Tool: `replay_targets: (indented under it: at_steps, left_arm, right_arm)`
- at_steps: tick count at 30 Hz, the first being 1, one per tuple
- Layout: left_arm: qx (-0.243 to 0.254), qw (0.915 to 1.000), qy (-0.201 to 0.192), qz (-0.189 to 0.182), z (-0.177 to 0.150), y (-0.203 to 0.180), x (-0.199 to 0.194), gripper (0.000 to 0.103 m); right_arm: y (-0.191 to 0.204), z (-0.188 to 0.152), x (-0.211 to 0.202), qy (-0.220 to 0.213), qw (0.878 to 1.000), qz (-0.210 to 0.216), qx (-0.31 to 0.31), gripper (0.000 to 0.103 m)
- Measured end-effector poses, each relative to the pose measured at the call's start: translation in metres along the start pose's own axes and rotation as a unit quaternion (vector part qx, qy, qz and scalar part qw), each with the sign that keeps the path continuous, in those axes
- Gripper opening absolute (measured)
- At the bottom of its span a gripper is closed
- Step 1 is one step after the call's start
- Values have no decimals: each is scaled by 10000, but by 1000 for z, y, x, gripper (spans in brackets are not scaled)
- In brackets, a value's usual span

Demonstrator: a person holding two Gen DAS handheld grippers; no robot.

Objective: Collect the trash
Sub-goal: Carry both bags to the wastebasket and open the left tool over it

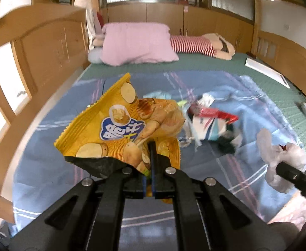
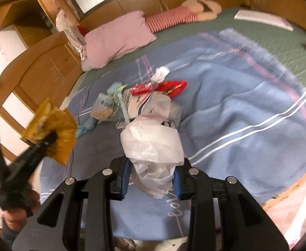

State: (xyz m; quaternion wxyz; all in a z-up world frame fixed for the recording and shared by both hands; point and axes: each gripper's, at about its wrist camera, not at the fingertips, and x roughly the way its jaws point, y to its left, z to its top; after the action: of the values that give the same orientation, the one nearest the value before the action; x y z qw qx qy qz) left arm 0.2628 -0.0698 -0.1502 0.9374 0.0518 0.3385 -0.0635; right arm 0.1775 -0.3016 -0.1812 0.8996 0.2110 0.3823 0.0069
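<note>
Bed (image 1: 194, 67) under blue blanket (image 2: 226, 108), trash pile (image 2: 144, 98) on it; left tongs (image 1: 151, 167) pinch chip bag (image 1: 119, 129), right tongs (image 2: 152, 177) clamp white bag (image 2: 153, 146).

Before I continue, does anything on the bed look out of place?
Yes. A loose heap of wrappers lies mid-blanket, trash on bedding. The left gripper pinches a torn yellow chip bag; the right gripper grips a white plastic bag.

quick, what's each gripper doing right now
Left gripper: shut on the yellow chip bag, lifted off the bed.
Right gripper: shut on a white plastic bag.
</note>
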Motion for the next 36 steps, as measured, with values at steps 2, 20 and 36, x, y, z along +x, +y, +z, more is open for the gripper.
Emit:
replay_targets:
  at_steps: [2,20,36]
  left_arm:
    - [2,9998,-128,-135,5,-5,-21,4]
    - [1378,9569,-1058,-2329,-29,-205,-204,4]
    - [2242,9213,-931,-3037,-95,-317,-251,4]
  right_arm:
    - [0,-2,-22,-162,9999,-17,25,34]
    - [-87,-88,-292,-1962,9586,-1889,835,35]
    - [-130,-142,-353,-2391,9287,-2489,1358,35]
